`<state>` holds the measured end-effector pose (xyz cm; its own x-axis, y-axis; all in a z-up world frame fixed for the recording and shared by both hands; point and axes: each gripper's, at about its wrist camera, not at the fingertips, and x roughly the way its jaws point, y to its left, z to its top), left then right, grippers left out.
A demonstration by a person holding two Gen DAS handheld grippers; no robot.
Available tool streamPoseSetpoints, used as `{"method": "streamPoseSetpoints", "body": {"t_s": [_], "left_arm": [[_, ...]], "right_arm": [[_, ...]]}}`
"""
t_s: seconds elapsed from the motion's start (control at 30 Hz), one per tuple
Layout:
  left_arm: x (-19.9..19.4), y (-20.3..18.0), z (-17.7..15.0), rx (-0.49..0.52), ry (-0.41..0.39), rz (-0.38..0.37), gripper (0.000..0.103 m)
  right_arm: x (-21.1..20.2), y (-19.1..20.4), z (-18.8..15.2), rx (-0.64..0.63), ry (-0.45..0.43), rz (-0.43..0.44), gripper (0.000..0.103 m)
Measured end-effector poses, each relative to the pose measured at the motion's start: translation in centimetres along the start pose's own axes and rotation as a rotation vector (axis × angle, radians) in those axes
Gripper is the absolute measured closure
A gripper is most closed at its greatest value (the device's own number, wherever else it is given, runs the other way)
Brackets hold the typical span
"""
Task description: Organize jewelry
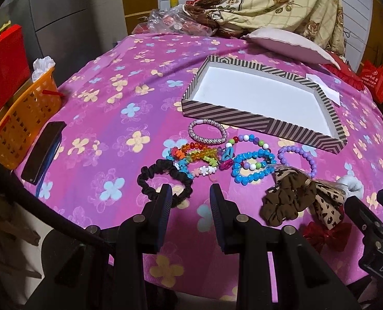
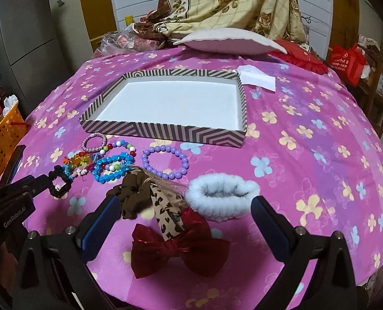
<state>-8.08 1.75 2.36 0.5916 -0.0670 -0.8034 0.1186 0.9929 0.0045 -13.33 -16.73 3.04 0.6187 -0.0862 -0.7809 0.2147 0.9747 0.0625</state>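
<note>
While tilted downward — both grippers agape

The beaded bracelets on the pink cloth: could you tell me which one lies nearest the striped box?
The pink-and-white woven bead bracelet, lying just in front of the striped box's front wall. The multicoloured, blue and purple bracelets sit farther out.

- The floral cloth over the counter is looking smooth and matt.
- The striped box is showing matt cardboard.
- The purple bead bracelet, at its 6 o'clock, is gleaming like glossy plastic.
- The white band is looking fluffy.
- The red bow is glinting, shiny fabric.
</note>
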Motion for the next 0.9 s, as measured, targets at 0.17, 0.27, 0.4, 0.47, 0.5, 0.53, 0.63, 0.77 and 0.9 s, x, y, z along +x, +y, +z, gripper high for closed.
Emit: {"method": "streamPoseSetpoints", "body": {"t_s": [0.17,0.27,0.4,0.47,0.5,0.53,0.63,0.77,0.9], "left_arm": [[0.08,0.04,-0.16,-0.007,0.005,-0.002,0.054],[0.15,0.02,-0.26,-0.01,0.009,-0.003,0.054],[0.23,-0.02,-0.38,-0.007,0.012,-0.004,0.054],[0.28,-0.1,-0.49,-0.005,0.014,-0.005,0.054],[0.34,-0.15,-0.51,-0.004,0.016,-0.005,0.054],[0.36,-0.17,-0.54,-0.004,0.017,-0.006,0.054],[0.44,-0.22,-0.64,-0.002,0.021,-0.006,0.054],[0.51,-0.24,-0.71,-0.006,0.028,-0.01,0.054],[0.67,-0.27,-0.74,-0.009,0.037,-0.014,0.054]], "right_arm": [[0.03,0.23,-0.2,-0.002,0.001,0.007,0.001],[0.12,0.17,-0.23,0.008,0.009,0.013,0.001],[0.38,0.23,-0.39,0.002,0.019,0.004,0.001],[0.54,0.23,-0.44,0.006,0.027,0.006,0.001],[0.59,0.25,-0.48,0.006,0.03,0.006,0.001],[0.6,0.31,-0.54,0.003,0.03,0.005,0.001],[0.5,0.4,-0.57,-0.001,0.026,-0.003,0.001],[0.51,0.39,-0.59,-0.004,0.029,-0.011,0.001],[0.57,0.18,-0.65,0.002,0.038,-0.009,0.001]]}}
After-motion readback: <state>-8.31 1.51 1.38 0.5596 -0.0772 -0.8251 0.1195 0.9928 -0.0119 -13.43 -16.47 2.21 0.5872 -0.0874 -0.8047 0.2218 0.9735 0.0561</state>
